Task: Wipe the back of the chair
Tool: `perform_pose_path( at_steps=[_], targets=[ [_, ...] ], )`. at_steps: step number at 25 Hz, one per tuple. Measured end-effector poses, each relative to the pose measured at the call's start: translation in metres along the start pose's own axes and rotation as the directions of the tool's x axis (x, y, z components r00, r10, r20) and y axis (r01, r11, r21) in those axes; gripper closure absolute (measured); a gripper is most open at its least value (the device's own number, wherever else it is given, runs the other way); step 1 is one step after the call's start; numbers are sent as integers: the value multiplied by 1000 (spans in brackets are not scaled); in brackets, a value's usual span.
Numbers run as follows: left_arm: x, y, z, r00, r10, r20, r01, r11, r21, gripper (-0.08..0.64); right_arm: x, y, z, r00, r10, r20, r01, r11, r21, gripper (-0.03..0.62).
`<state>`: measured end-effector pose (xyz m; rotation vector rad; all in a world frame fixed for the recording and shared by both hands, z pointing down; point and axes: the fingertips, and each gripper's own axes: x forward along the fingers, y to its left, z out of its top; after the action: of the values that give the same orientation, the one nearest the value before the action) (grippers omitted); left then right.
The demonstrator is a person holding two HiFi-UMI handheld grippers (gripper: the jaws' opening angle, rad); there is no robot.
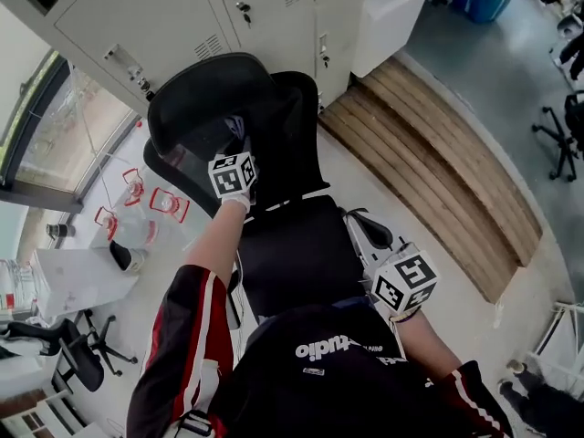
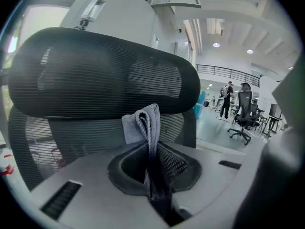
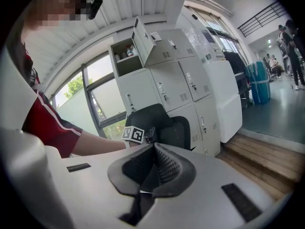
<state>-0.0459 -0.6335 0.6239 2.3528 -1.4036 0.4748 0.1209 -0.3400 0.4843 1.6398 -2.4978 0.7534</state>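
A black mesh office chair (image 1: 265,153) stands before me, its headrest (image 2: 95,73) filling the left gripper view. My left gripper (image 1: 233,167) is held up at the chair's back just under the headrest, shut on a folded grey cloth (image 2: 145,125) that sticks up from the jaws against the mesh. My right gripper (image 1: 406,281) hangs low at the right of the seat (image 1: 301,254), shut with nothing in it. In the right gripper view the chair (image 3: 162,128) and the left gripper's marker cube (image 3: 134,134) show in the distance.
White metal lockers (image 1: 228,16) stand right behind the chair. A wooden step (image 1: 438,153) runs along the right. A low white table (image 1: 82,276) with red-rimmed items sits at the left by the window. Other office chairs (image 2: 243,113) and people stand far off in the hall.
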Motion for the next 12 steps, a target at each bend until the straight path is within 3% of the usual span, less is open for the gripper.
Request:
perform_pose_path(
  at_steps=[7, 12],
  targets=[
    [47, -82, 8, 994, -106, -16, 107, 993, 49, 505, -33, -32, 1, 996, -81, 24, 81, 996, 34, 577],
    [72, -132, 13, 986, -165, -13, 165, 985, 46, 506, -52, -51, -1, 992, -123, 30, 122, 992, 43, 577]
  ],
)
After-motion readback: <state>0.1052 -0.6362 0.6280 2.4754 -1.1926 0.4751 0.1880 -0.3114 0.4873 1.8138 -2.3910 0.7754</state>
